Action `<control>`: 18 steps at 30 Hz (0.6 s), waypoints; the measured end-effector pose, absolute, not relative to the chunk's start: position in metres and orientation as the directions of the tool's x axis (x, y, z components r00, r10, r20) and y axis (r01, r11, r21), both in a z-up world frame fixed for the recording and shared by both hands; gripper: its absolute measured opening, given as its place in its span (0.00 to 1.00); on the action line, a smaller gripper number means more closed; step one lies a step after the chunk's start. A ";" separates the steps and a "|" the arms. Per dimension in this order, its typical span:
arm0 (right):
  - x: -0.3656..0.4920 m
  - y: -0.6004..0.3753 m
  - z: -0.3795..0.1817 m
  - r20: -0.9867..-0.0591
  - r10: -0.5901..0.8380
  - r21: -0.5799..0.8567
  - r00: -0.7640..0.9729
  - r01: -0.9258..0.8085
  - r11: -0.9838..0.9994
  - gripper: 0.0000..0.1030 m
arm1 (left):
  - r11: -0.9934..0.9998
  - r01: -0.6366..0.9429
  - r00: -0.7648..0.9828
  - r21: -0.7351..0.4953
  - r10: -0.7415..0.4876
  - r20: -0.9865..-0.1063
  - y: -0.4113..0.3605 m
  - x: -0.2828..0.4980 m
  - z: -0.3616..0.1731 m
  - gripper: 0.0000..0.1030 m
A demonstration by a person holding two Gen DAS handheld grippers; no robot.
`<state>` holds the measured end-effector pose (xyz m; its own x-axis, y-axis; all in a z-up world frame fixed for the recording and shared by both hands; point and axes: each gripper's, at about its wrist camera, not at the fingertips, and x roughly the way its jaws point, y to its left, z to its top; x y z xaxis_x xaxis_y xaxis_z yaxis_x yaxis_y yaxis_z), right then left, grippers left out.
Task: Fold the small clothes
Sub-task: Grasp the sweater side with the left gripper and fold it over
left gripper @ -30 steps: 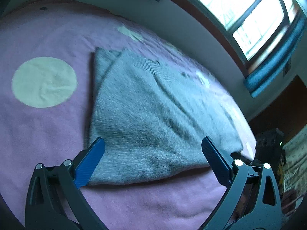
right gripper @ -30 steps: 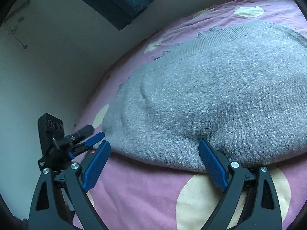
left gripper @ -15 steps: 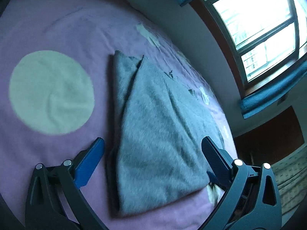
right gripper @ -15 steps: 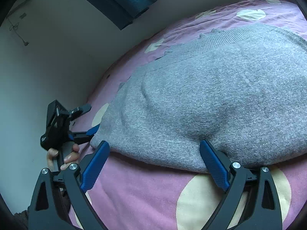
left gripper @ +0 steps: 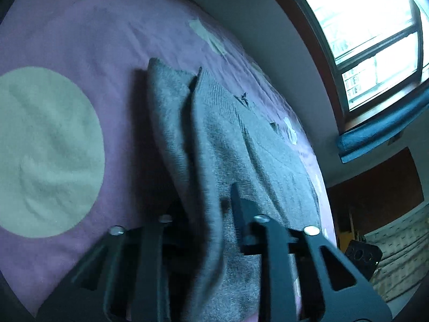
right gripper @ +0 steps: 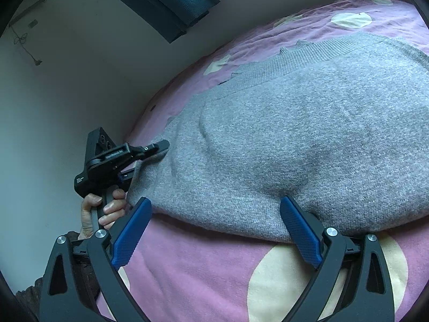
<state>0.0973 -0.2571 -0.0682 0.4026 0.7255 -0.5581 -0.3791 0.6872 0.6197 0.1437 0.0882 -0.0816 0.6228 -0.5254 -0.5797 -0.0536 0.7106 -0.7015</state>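
A grey knitted sweater (right gripper: 308, 139) lies folded on a pink bedspread (right gripper: 203, 265) with pale round spots. The left gripper (left gripper: 214, 214) sits at the sweater's near left corner, its jaws closing with a fold of the knit between them; the picture is blurred there, but the pads seem to press on the cloth. A hand (right gripper: 103, 209) holds its handle. The right gripper (right gripper: 214, 230) hovers at the near edge, jaws spread wide, gripping nothing.

left wrist: close, low over grey sweater (left gripper: 214, 139), facing window (left gripper: 370, 35) | right wrist: close, facing wall (right gripper: 67, 94) | shared: sweater, pink bedspread (right gripper: 201, 263)
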 end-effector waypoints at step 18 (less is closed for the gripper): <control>0.075 -0.281 -0.057 -0.589 0.748 0.642 0.307 -0.385 0.663 0.93 | 0.749 0.085 0.636 -0.657 -0.548 -0.543 -0.011 0.173 0.026 0.10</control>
<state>0.0752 -0.2811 -0.0565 0.3067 0.7481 -0.5885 -0.3850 0.6630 0.6421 0.1726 -0.0105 0.0258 0.6360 -0.5483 -0.5430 0.0853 0.7493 -0.6567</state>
